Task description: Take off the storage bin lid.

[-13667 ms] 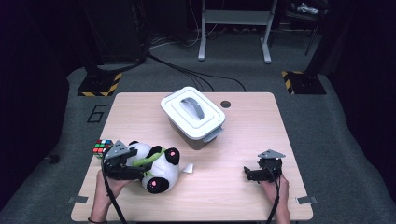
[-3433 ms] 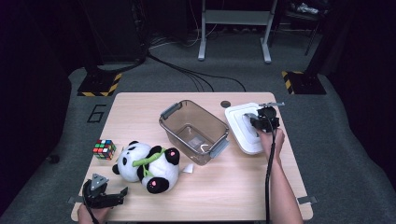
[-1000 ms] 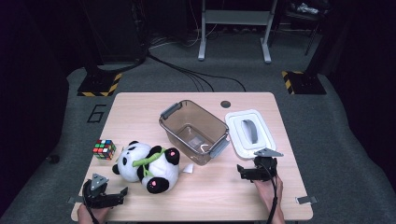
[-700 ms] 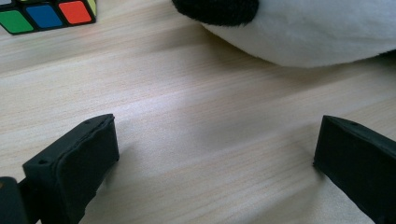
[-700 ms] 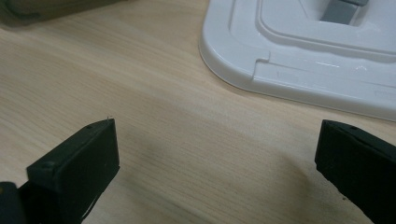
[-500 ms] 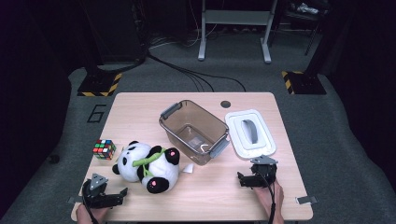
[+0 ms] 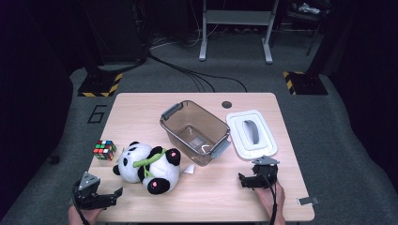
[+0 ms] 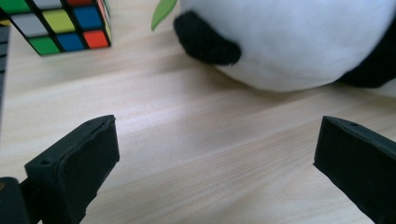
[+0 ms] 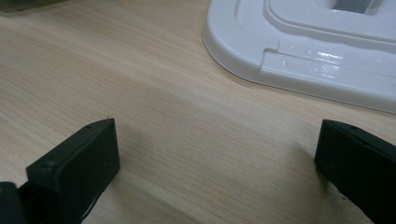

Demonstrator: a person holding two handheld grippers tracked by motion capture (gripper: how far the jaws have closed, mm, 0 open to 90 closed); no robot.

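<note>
Resting spread, empty: left tool (image 7: 110, 197), right tool (image 7: 247, 180). Lid (image 7: 251, 135) off, beside bin (image 7: 195, 131); panda plush (image 7: 148, 161) not yet binned.

White lid (image 7: 251, 135) off the clear bin (image 7: 196, 131), right gripper (image 7: 247, 180) back near table edge.

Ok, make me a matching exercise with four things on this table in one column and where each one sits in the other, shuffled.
Things:
1. panda
2. puzzle cube
3. white lid
4. clear bin

Places:
A. flat on the table, right of the bin
B. middle of the table, open
C. near the left edge
D. lying between cube and bin

Pairs: 1-D, 2-C, 3-A, 4-B
</note>
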